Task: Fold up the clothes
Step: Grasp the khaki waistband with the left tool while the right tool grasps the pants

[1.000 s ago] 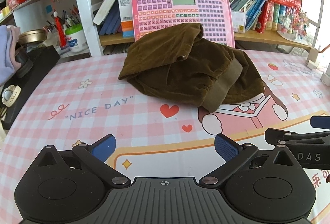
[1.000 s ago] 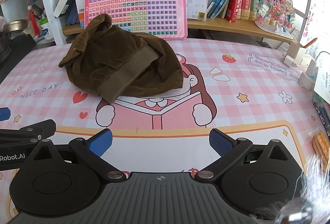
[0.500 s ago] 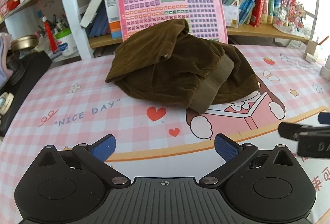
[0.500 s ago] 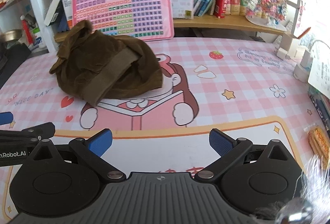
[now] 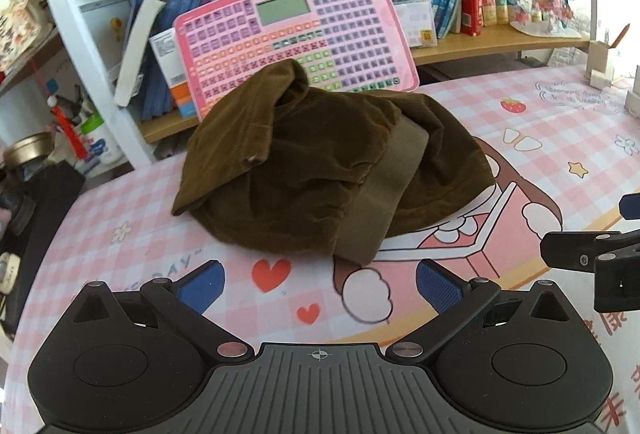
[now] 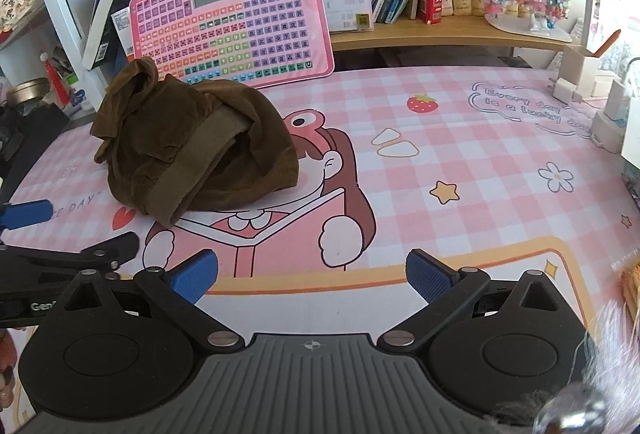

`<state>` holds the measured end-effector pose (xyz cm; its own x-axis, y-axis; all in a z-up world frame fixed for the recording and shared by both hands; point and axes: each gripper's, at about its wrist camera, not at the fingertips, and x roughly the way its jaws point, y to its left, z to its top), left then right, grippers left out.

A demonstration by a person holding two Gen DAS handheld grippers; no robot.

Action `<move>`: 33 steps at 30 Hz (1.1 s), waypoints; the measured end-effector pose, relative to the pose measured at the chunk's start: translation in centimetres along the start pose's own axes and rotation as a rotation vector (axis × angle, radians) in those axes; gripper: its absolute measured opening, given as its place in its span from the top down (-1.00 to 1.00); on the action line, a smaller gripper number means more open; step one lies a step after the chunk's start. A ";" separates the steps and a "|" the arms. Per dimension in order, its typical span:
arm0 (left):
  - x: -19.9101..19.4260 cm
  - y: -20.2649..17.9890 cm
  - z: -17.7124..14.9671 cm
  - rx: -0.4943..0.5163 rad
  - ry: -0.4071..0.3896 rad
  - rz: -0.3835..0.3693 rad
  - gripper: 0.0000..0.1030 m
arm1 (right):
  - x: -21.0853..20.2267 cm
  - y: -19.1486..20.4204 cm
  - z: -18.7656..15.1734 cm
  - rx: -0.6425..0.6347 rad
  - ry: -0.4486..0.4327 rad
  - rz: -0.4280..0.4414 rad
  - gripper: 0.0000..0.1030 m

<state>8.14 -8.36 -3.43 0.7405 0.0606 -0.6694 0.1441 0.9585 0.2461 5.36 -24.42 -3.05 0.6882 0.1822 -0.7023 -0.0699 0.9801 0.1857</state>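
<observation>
Left wrist view: our left gripper (image 5: 318, 284) and right gripper (image 6: 310, 276) have fingers spread, holding nothing; the garment (image 5: 332, 170) lies ahead, bare mat (image 6: 460, 170) rightward.

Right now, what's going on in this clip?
A person holds a two-finger gripper in each hand over a desk with a pink checked mat. A brown garment lies in a crumpled heap on the mat, in front of a pink keyboard toy propped against the bookshelf. The left gripper and right gripper are both open and short of the garment, touching nothing. No fold shows yet.
</observation>
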 end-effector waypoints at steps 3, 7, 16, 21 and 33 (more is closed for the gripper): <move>1.3 -1.0 0.7 0.039 0.014 0.004 -1.00 | 0.4 -0.6 0.4 0.017 0.006 0.016 -0.96; 3.4 -2.5 1.5 0.113 0.024 0.026 -1.00 | 0.7 -1.4 0.8 0.048 0.009 0.032 -0.96; 5.4 -5.9 1.7 0.404 -0.034 0.202 -0.93 | 0.5 -3.2 1.3 0.162 0.037 0.134 -0.96; 5.5 -4.7 2.0 0.408 -0.054 0.218 0.25 | 0.7 -4.8 1.7 0.328 0.071 0.262 -0.95; -4.3 0.0 5.2 0.282 -0.187 0.018 0.92 | 2.3 -6.7 1.4 0.750 0.160 0.663 -0.91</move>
<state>8.34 -10.04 3.08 0.8483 -0.0004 -0.5296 0.2867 0.8411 0.4586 8.42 -30.70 -4.90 0.5667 0.7341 -0.3741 0.1061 0.3853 0.9167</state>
